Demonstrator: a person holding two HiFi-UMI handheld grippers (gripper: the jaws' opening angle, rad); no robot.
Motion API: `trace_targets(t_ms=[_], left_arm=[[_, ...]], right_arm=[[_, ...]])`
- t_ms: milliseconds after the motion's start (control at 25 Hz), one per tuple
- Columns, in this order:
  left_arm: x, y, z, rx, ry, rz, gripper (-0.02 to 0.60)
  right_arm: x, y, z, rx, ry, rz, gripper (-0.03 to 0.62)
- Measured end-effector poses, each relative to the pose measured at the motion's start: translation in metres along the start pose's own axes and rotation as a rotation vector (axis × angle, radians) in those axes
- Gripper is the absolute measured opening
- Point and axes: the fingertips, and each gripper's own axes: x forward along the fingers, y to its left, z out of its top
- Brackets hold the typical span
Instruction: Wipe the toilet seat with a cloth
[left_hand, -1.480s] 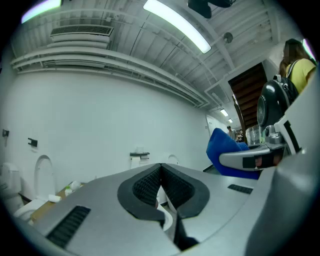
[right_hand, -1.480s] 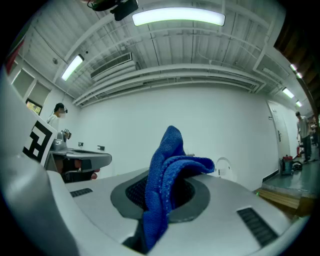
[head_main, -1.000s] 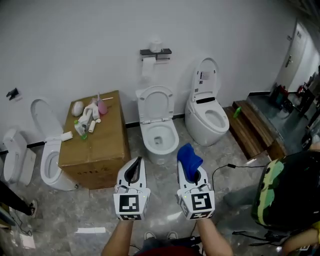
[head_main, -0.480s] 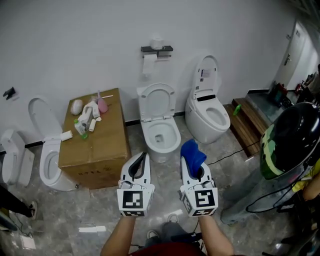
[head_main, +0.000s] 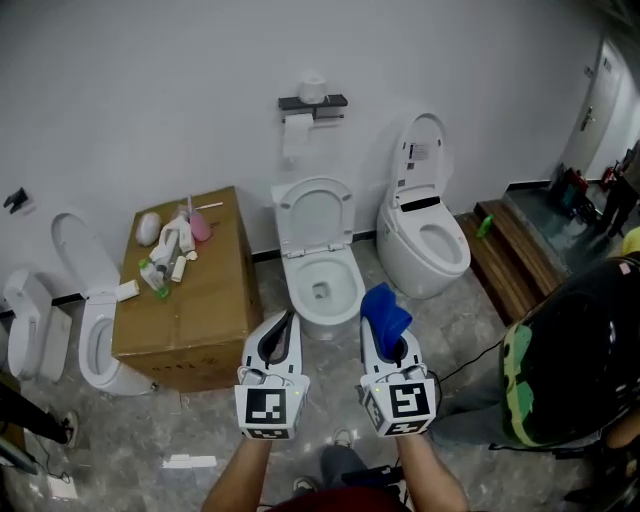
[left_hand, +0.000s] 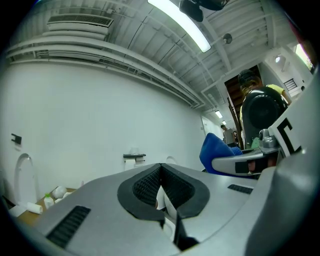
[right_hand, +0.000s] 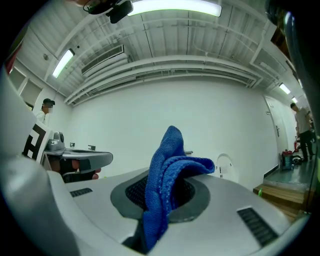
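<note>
Head view and both gripper views, approach phase. I hold the left gripper (head_main: 285, 320) with its jaws pressed together on nothing, and the right gripper (head_main: 388, 340) pinching the blue cloth (right_hand: 167, 170), both pointing level toward the middle toilet. Its toilet seat (head_main: 293, 280) lies down on the bowl, unwiped as far as I can judge and a short way ahead of the jaw tips, and its lid (head_main: 314, 212) stands raised against the wall. Principal hazards, as I judge them: (a) only a lower fold of the cloth sits between the pads, while most of it stands loose above the jaws, so drag across the seat could pull it free and drop it into the open bowl; (b) because that loose part stands on top, lowering the gripper level may bring the hard jaw tips onto the seat before the fabric, so I would tilt down first; (c) the empty left gripper, carried just beside the right, could strike the lid and tip it shut; (d) a person in a helmet (head_main: 560, 370) stands close at my right, so a wide sweep risks contact; (e) the right-hand toilet (head_main: 425, 245) and the left-hand toilet (head_main: 90, 340) flank the target, so a drifting approach could end on the wrong seat.
</note>
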Motion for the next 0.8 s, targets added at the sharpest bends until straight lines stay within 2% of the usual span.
trace_targets(t_ms=[440,800], left_arm=[[0.114,-0.024,-0.001,0.009,-0.001,0.022,0.012],[0.167,-0.016,-0.015,-0.005,0.002,0.031,0.012]], right_arm=[[0.077,-0.091,0.0,0.034,-0.007,0.003,0.063],[0.119,-0.119,-0.013,0.044,0.008,0.014,0.063]])
